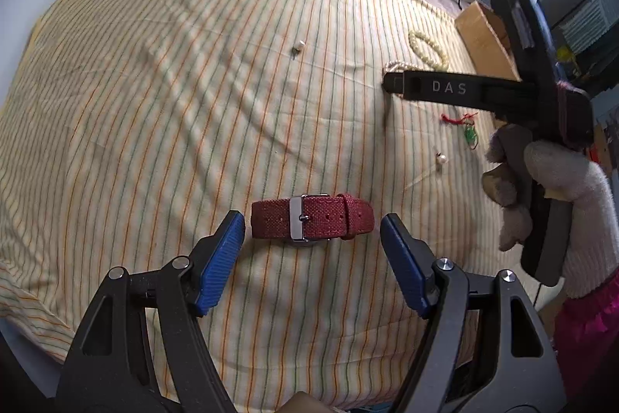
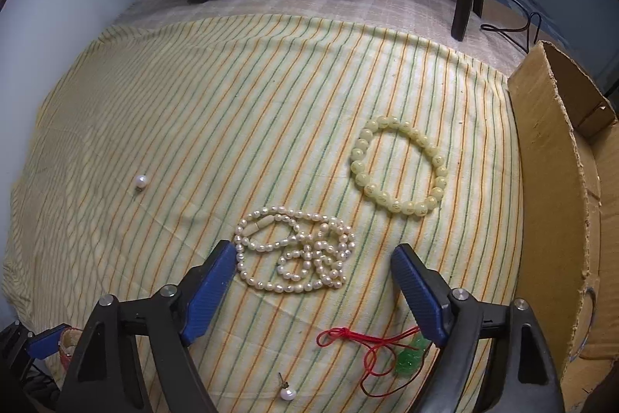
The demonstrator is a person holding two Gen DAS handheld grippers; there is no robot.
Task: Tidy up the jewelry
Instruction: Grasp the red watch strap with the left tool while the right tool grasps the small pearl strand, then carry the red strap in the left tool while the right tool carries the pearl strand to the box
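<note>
Our left tool [image 1: 312,233] is wide apart around the red watch strap [image 1: 312,220] lying on the striped cloth [image 1: 154,84]. Our right tool [image 2: 314,268], also apart, hangs over the pearl necklace [image 2: 296,248]. We should go down slowly, then squeeze gently.

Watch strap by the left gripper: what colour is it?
Red woven watch strap, silver buckle; clearest in the left wrist view.
</note>
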